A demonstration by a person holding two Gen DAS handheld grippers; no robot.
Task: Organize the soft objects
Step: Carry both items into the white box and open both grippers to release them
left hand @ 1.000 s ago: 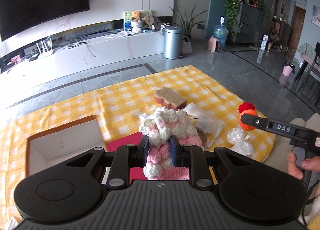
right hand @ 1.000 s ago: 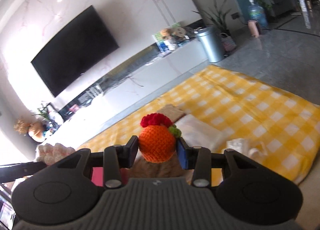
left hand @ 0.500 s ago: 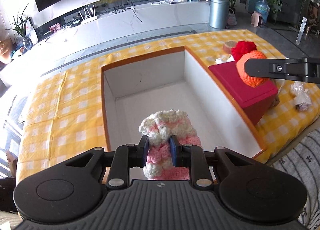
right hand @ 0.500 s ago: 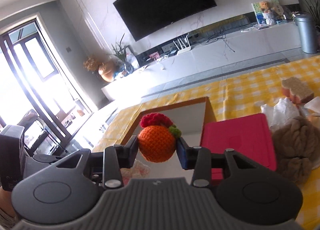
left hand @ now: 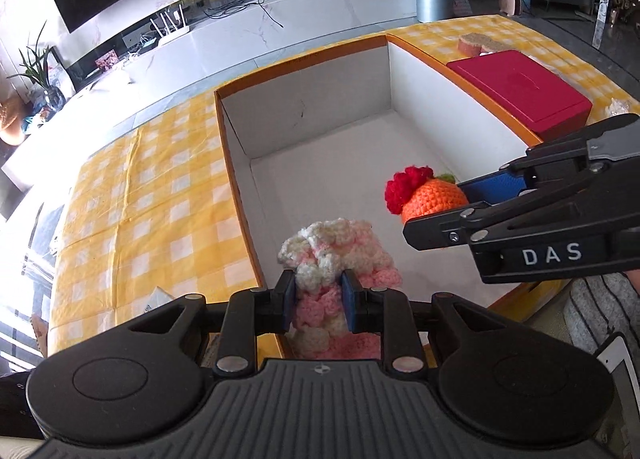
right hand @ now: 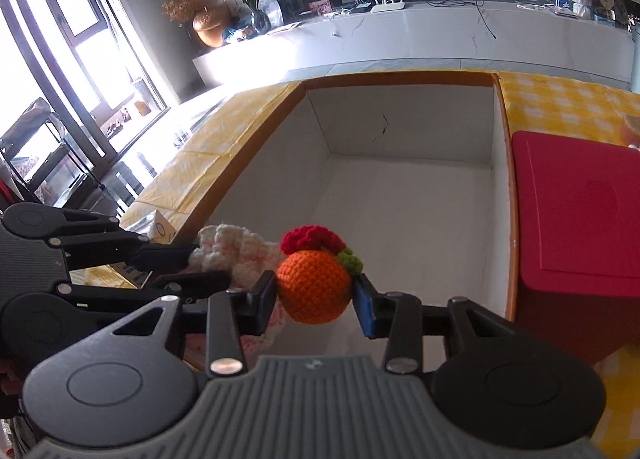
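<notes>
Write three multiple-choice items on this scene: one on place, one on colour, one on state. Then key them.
1. Where is the red box?
A. inside the big box
B. outside the big box, at its wall
C. on the TV shelf

2. What colour is the ball in the right gripper?
A. orange
B. blue
C. white

3. What lies on the big box's floor?
A. three toys
B. a sponge
C. nothing visible

Key: 1 B, it sits on the cloth outside the wall. 2 A, orange crochet with a red tuft. 3 C, the pink-white knit is between the left gripper's opening jaws, above the floor.
</notes>
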